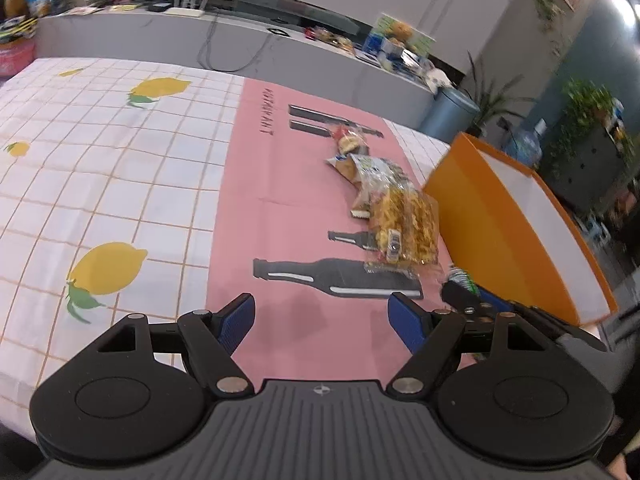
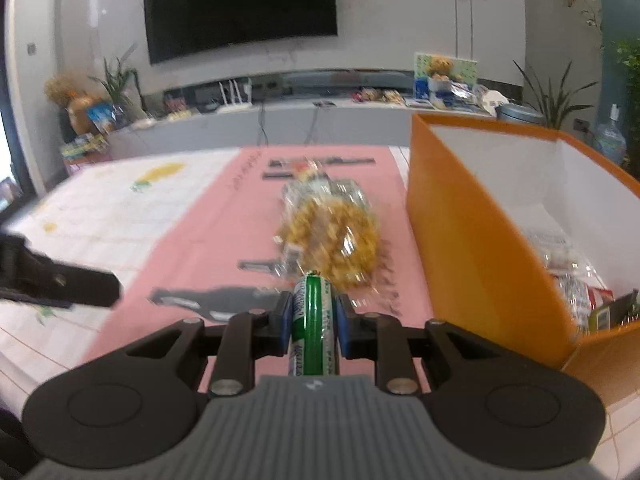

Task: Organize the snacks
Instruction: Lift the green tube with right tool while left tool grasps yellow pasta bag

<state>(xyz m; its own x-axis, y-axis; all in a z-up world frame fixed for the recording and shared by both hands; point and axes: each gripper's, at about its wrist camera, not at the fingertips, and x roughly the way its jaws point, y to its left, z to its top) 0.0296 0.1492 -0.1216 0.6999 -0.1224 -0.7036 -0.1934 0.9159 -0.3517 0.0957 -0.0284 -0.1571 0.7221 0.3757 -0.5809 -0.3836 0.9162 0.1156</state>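
Green and white snack pack point(image 2: 313, 322) pinched tight in right gripper point(image 2: 312, 320) above pink mat point(image 2: 224, 232), orange box point(image 2: 472, 240) just beside, yellow snack bag point(image 2: 332, 236) on mat, left gripper point(image 1: 322, 314) wide apart, holding nothing.

Living room: wall television point(image 2: 240, 6), houseplants point(image 2: 554, 96).

A table carried everything, covered by a white checked cloth point(image 1: 120, 184) printed with lemons. A pink mat point(image 1: 280, 208) with black bottle and knife silhouettes lay on that cloth. On the mat, a clear bag of yellow twisted snacks point(image 1: 404, 224) rested nearest the camera, with several smaller snack packets point(image 1: 360, 160) in a row just beyond it. Just right of the mat stood an orange box point(image 2: 472, 240), white inside, holding a few wrapped packets.
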